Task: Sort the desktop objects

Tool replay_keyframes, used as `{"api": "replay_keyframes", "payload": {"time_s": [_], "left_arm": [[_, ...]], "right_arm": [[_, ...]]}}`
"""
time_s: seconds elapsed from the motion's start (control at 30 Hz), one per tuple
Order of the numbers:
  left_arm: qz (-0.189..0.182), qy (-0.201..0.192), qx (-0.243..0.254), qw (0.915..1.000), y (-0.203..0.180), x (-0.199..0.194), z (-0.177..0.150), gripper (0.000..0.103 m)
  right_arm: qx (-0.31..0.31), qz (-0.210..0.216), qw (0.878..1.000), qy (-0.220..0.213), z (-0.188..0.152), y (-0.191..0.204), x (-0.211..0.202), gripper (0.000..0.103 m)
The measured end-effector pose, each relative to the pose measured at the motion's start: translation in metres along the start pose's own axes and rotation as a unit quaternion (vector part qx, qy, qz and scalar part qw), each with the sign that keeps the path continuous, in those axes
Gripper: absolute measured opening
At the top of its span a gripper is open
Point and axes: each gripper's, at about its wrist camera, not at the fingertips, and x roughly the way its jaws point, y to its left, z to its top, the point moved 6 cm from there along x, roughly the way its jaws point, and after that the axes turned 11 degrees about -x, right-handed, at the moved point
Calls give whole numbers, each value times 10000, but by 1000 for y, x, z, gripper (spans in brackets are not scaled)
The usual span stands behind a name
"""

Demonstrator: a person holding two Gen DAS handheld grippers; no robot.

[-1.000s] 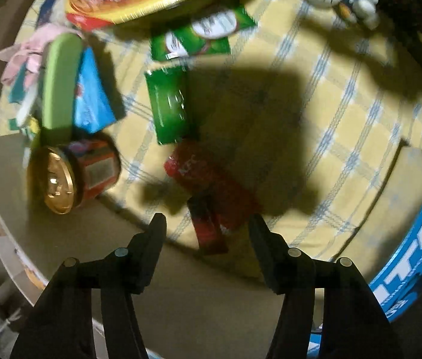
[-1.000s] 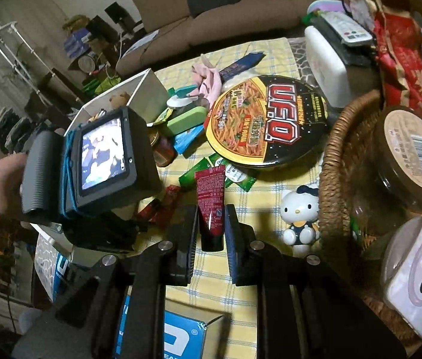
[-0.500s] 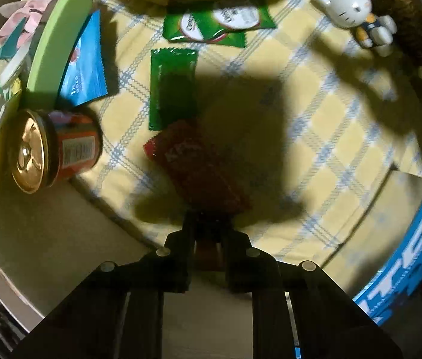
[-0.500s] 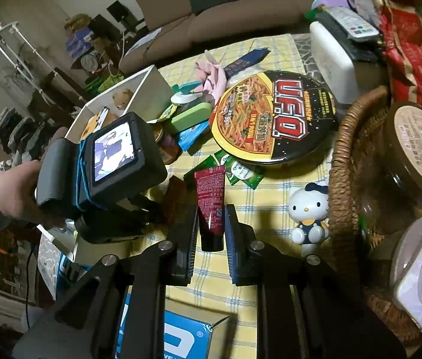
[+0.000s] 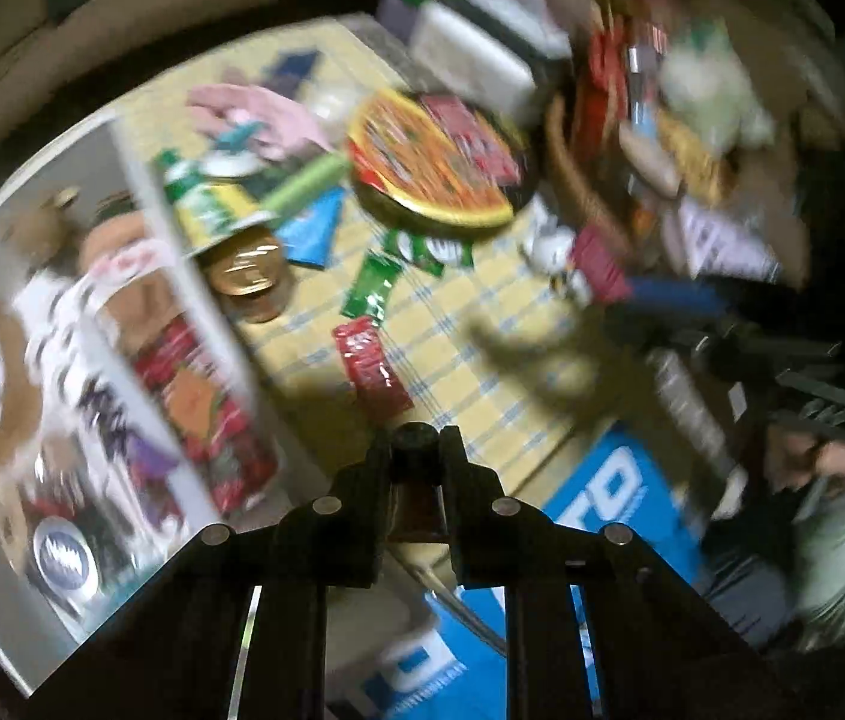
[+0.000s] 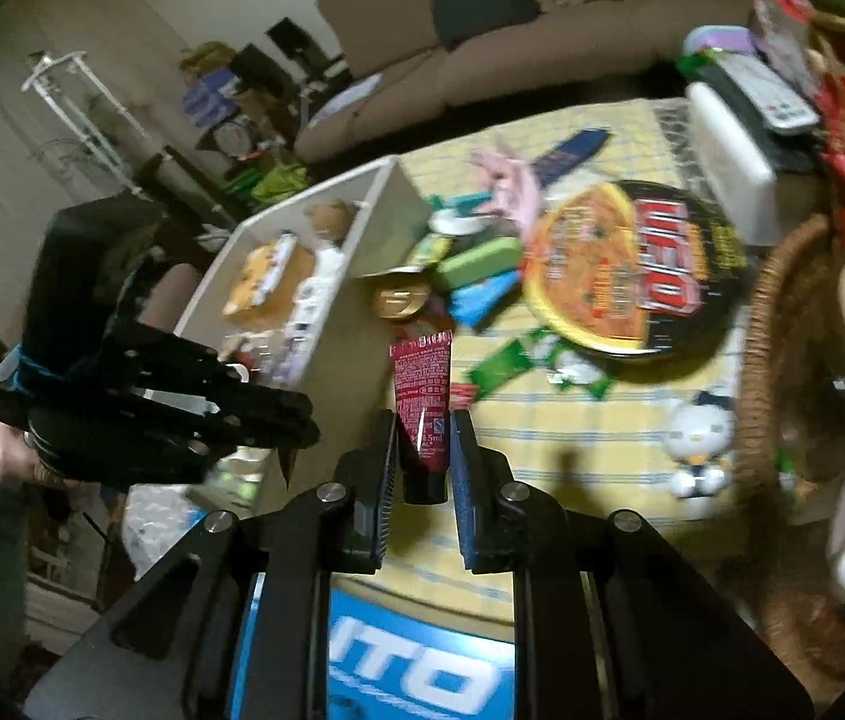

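My left gripper is shut on a small dark red packet, held up off the table. A larger red snack packet lies on the yellow checked cloth just ahead of it. My right gripper is shut on a red tube, held upright above the table's near edge. The left gripper also shows in the right wrist view, at the left beside the white box. The left view is blurred.
The white box at left holds toys and packets. A gold-lidded can, green packets, a UFO noodle bowl, a Hello Kitty figure and a wicker basket crowd the cloth. A blue carton sits at the near edge.
My left gripper closed on the small dark red packet, lifted it off the table and swung back and left towards the white box. My right gripper still holds the red tube.
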Motion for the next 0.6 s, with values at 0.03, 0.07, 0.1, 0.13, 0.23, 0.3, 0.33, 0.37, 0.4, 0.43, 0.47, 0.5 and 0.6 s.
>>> {"api": "replay_keyframes", "payload": {"time_s": [0.03,0.07,0.1,0.13,0.23,0.3,0.33,0.37,0.4,0.43,0.47,0.5,0.6], "left_arm": [[-73,-163,-194,9997,9,-8,-6,15],[-161,-372,-423,9983,22,-25,-14,15],[-202,-498,-555,9970,33,-34,-19,15],[-286,-642,-744,9948,50,-41,-27,15],[-410,-1018,-1262,9859,87,-76,-56,14],[-472,-1123,-1466,9817,109,-85,-69,14],[-379,-1143,-1520,9810,121,-86,-73,14],[-258,-1159,-1552,9807,130,-89,-77,14],[-176,-1180,-1596,9799,141,-92,-79,14],[-183,-1193,-1681,9784,153,-96,-80,14],[-180,-1213,-1758,9768,163,-98,-80,14],[-100,-1239,-1836,9751,178,-101,-80,14],[-43,-1232,-1942,9732,205,-104,-81,14]], "right_arm": [[-35,81,10000,-12,1,8,1,16],[-99,153,9998,-22,3,20,3,16],[-162,195,9997,-29,4,30,5,16],[-219,235,9995,-33,4,40,6,16],[-332,502,9982,-73,9,76,13,16],[-451,560,9974,-19,12,100,24,16],[-529,573,9969,54,13,112,32,16],[-578,591,9965,141,14,124,41,16],[-609,642,9958,237,15,137,52,16],[-638,688,9951,302,17,147,60,16],[-674,729,9943,376,19,158,69,16],[-706,752,9936,452,21,170,80,16],[-717,784,9922,653,31,195,117,16]]}}
